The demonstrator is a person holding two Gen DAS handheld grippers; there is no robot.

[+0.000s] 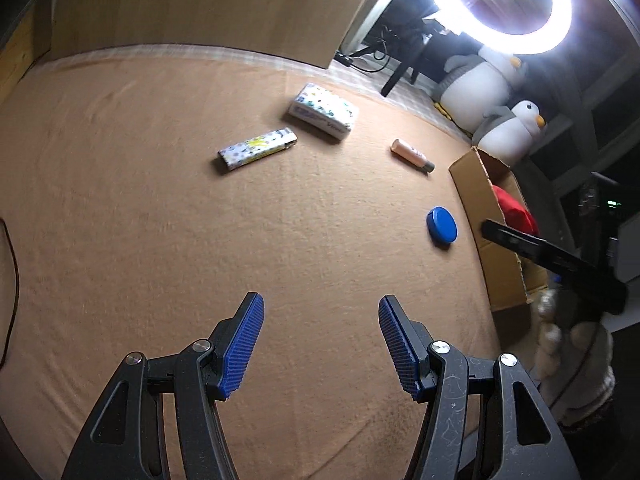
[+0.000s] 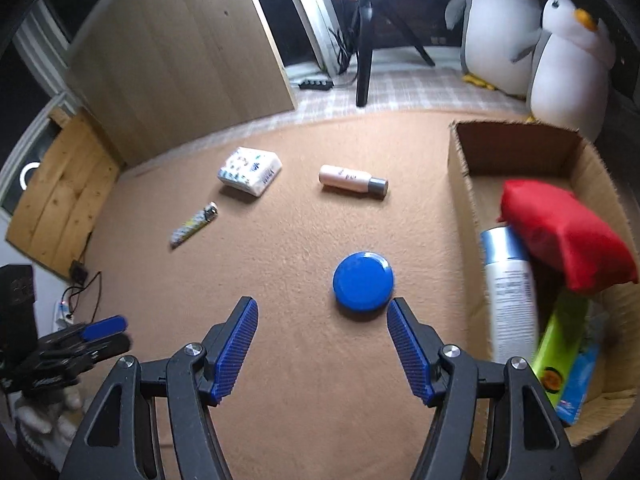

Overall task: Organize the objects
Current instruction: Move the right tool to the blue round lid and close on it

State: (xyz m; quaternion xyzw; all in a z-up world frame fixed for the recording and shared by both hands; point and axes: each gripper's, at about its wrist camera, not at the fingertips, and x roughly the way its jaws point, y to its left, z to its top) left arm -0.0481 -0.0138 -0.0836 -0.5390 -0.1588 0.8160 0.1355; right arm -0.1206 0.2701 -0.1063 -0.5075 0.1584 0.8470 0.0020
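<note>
On the tan blanket lie a patterned lighter (image 1: 258,148) (image 2: 195,225), a white tissue pack (image 1: 323,111) (image 2: 250,171), a pink tube with a grey cap (image 1: 412,155) (image 2: 353,181) and a round blue tin (image 1: 441,227) (image 2: 363,281). My left gripper (image 1: 320,312) hovers open over bare blanket, well short of the lighter. My right gripper (image 2: 322,316) is open too, the blue tin just beyond its right fingertip. Neither holds anything. The cardboard box (image 2: 464,208) (image 1: 476,196) on the right holds a red pouch (image 2: 560,236), a white spray can (image 2: 510,292) and a green packet (image 2: 560,348).
Two plush penguins (image 2: 568,64) stand behind the box. A ring light (image 1: 496,4) on a black tripod (image 2: 366,40) stands beyond the blanket, next to a wooden panel (image 2: 180,60). Cables and a power strip (image 2: 66,312) lie at the left edge.
</note>
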